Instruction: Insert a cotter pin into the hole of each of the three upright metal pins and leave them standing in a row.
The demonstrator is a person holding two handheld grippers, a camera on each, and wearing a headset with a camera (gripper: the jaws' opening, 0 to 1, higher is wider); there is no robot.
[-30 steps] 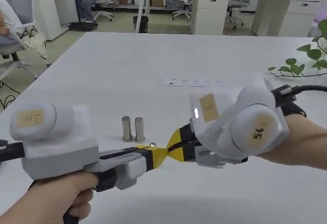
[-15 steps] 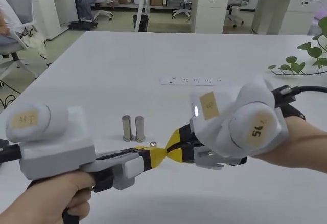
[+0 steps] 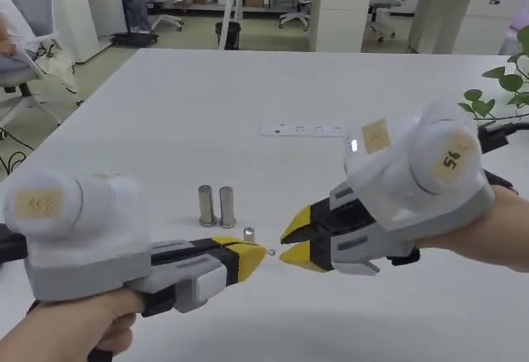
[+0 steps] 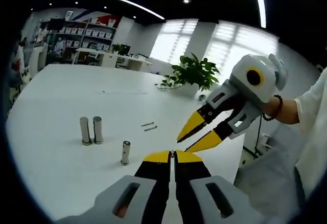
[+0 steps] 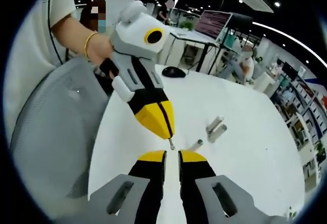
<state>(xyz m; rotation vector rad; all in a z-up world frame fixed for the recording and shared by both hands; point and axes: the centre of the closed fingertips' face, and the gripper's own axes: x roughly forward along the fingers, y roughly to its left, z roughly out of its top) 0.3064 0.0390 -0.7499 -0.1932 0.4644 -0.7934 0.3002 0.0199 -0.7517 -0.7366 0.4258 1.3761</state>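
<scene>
Pinching thin cotter pin [image 5: 171,143]: left gripper [image 3: 263,252] fingers; right gripper [image 3: 283,246] fingers spread (three silvery metal pins [image 3: 206,206] upright).

The white right gripper [image 3: 283,247], with yellow-tipped black jaws, is now drawn back to the right, clear of the matching left gripper [image 3: 256,251]. A second ago their tips crossed. Its jaws now stand spread. A thin metal cotter pin [image 5: 171,143] now shows, jutting from the left gripper's closed tips.
</scene>
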